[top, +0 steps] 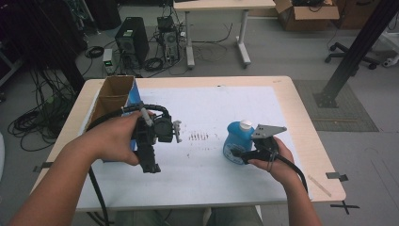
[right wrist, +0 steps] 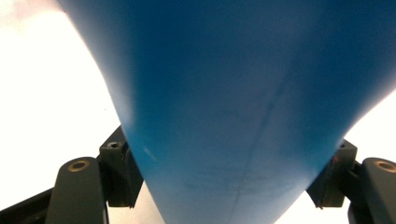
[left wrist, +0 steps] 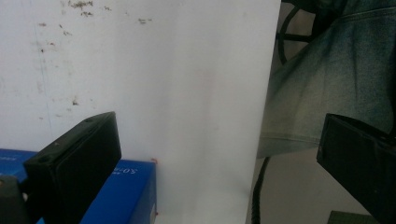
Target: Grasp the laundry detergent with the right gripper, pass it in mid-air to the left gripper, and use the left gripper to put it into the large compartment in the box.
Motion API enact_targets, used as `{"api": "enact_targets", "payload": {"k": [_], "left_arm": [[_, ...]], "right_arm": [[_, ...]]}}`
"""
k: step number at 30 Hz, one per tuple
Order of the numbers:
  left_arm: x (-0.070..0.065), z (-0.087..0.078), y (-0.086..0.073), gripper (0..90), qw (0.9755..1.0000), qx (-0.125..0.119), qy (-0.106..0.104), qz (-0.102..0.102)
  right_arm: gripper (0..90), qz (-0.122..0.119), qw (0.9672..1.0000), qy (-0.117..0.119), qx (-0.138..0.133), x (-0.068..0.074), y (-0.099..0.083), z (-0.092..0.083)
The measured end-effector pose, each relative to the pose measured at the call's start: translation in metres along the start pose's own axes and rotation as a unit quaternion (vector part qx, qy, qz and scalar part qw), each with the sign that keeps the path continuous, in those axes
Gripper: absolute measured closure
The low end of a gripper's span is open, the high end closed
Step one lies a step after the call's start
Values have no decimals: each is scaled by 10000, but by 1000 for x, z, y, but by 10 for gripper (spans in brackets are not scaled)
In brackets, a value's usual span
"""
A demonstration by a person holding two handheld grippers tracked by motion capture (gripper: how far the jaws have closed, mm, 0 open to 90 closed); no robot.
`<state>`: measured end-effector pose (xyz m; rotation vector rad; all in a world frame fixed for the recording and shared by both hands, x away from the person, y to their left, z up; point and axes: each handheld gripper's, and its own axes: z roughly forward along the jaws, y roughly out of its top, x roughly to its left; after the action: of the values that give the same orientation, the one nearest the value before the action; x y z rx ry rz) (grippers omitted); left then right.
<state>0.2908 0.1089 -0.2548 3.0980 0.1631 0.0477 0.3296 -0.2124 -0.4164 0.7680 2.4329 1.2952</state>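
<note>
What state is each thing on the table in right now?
Blue bottle: upright on the white mat, white cap on, between the right tongs' jaws.
Right tongs: closed against the bottle's sides.
Left tongs: open, empty, above the mat.
Cardboard box: open-topped, at the table's left edge.

A light wooden table point(top: 301, 113) with rounded corners fills the middle of the high view. A large white sheet point(top: 226, 113) covers most of its top, marked with small dark specks near the centre. At the left edge of the table lies an open cardboard box point(top: 110, 96) with a blue side. Right of centre a blue bottle point(top: 237, 141) with a white cap stands on the sheet.
</note>
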Motion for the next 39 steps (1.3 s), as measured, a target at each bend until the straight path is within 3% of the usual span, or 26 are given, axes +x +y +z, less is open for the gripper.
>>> {"api": "enact_targets", "payload": {"k": [12, 24, 31, 39], "left_arm": [[1, 1, 2, 2, 10000, 5, -12, 19], [0, 1, 7, 2, 10000, 11, -2, 37], [0, -2, 11, 2, 10000, 17, 11, 86], [0, -6, 15, 2, 10000, 28, 16, 80]], "right_arm": [[417, -104, 9999, -15, -85, 2, -3, 2], [455, -396, 9990, -37, -211, 6, -5, 1], [459, -301, 9991, 38, -286, 4, -7, -3], [459, -364, 9987, 153, -335, 2, 4, -22]]}}
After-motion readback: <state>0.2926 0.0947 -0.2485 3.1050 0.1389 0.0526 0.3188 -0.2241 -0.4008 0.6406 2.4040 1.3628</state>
